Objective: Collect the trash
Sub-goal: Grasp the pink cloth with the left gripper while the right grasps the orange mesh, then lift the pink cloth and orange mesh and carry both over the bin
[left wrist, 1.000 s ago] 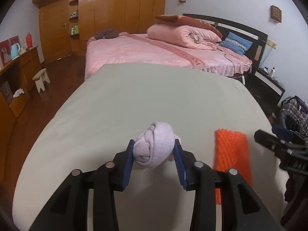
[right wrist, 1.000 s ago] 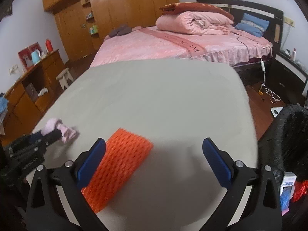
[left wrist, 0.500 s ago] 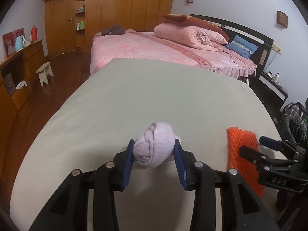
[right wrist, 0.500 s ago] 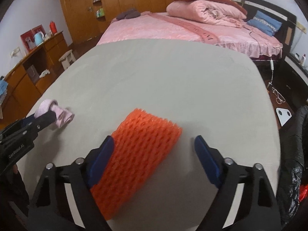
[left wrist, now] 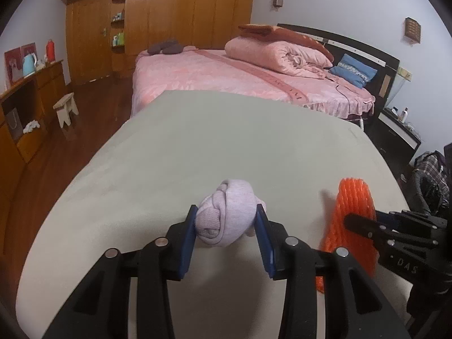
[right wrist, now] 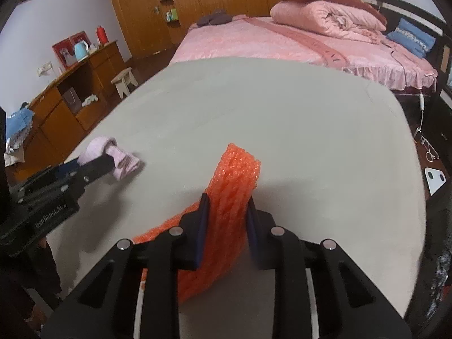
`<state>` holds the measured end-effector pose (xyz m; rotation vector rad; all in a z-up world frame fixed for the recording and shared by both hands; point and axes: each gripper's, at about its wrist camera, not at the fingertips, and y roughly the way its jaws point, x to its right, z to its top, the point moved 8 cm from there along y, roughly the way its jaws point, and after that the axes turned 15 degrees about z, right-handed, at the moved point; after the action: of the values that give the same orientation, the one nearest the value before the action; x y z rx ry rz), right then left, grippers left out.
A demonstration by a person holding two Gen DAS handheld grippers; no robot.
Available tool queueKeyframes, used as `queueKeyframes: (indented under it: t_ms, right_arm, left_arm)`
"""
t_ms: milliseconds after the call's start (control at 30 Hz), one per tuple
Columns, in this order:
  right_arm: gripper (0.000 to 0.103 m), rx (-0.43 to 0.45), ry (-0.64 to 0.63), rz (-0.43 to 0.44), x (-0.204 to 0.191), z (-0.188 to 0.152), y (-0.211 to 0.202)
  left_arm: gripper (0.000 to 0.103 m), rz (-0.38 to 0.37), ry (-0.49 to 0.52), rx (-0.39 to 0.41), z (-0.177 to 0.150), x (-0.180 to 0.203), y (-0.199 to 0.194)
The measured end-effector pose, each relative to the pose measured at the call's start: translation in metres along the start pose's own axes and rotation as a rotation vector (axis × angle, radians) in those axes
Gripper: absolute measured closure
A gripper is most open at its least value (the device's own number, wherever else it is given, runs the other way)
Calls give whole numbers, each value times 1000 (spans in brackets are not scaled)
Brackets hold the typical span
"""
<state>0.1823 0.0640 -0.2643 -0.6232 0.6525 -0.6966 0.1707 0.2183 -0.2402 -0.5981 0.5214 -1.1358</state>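
A rolled pale pink sock [left wrist: 226,214] sits between the blue pads of my left gripper [left wrist: 226,221], which is shut on it just over the grey table [left wrist: 212,141]. In the right wrist view the same sock [right wrist: 113,158] shows at the left, held by the left gripper [right wrist: 97,165]. My right gripper [right wrist: 226,209] is closing its jaws on an orange foam net [right wrist: 231,192], squeezing it so that it buckles upward from the table [right wrist: 282,113]. In the left wrist view the orange foam net [left wrist: 351,206] stands at the right with the right gripper [left wrist: 356,221] across it.
A pink bed [left wrist: 240,76] with a folded quilt stands beyond the table. A wooden wardrobe [left wrist: 169,14] fills the back wall, a low wooden cabinet [right wrist: 70,93] and a small stool [left wrist: 66,108] are at the left. A black bag [left wrist: 429,186] sits off the table's right edge.
My right gripper moved over the orange foam net and closed from wide open onto it, so the flat net now bulges up. The left gripper kept still with the sock.
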Motion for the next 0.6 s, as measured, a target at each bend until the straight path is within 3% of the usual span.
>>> queueKeyframes:
  t_ms: [600]
  right_arm:
    - [79, 131, 19, -52, 16, 24, -84]
  left_arm:
    - [63, -65, 29, 93, 34, 48, -59]
